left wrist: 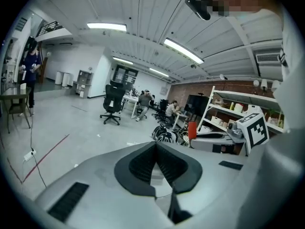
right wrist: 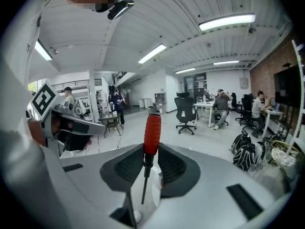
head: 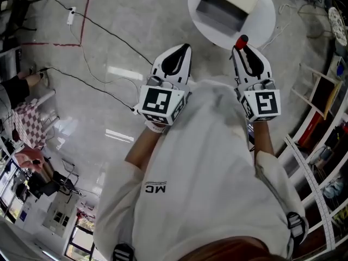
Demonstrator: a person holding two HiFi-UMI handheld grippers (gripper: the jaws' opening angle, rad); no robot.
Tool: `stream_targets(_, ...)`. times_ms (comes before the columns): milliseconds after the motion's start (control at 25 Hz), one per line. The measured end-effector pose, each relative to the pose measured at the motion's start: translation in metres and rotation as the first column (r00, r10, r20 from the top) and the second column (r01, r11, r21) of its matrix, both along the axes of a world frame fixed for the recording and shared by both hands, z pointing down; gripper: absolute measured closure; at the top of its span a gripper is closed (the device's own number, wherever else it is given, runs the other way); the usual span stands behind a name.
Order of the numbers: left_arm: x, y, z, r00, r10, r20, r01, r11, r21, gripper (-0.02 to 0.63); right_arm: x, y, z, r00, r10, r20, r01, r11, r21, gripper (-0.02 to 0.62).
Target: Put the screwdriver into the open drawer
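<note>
Screwdriver: red handle, long axis in line with the jaws of the right gripper, handle projecting past the jaw tips, thin shaft pointing back toward the gripper body, jaws clamped narrowly on the lower handle; left gripper jaws together, empty.

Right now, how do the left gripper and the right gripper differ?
The left gripper is shut on nothing, jaws together; the right gripper is clamped on the screwdriver, whose red handle sticks out forward. In the head view, the right gripper's tip overlaps the white round table; the left gripper's tip is over floor beside it. Both are held side by side at the person's chest.
</note>
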State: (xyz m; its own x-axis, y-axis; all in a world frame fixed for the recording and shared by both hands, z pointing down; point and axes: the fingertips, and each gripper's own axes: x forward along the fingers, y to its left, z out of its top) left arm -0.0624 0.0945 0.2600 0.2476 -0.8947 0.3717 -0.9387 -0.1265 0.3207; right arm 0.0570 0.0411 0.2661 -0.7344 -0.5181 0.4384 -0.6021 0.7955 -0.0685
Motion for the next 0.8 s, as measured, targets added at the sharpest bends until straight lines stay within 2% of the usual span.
stream_targets(160,-0.044,-0.017,0.004,0.997,0.072,-0.011,-0.072,0.997,0.002,0.597,-0.037,-0.012,-0.001,0.996,0.086,-0.007,-0.086,0.996,0.005,0.449)
stream_targets(360,-0.090,-0.030,0.004,0.994,0.110,-0.020,-0.110,0.994,0.002,0.597,-0.079,-0.017,0.001,0.989,0.150,0.003,-0.150,0.988,-0.023,0.449)
stream_targets(520,-0.090,-0.042,0.008,0.989,0.147,-0.013,-0.147,0.989,-0.014,0.597,-0.084,-0.024,0.005,0.983,0.182,0.012,-0.181,0.982,-0.050,0.449)
stream_targets(800,-0.057,-0.065,0.025,0.970,0.242,-0.013,-0.242,0.969,-0.052,0.597,-0.056,-0.042,0.028,0.961,0.274,0.037,-0.270,0.960,-0.076,0.449)
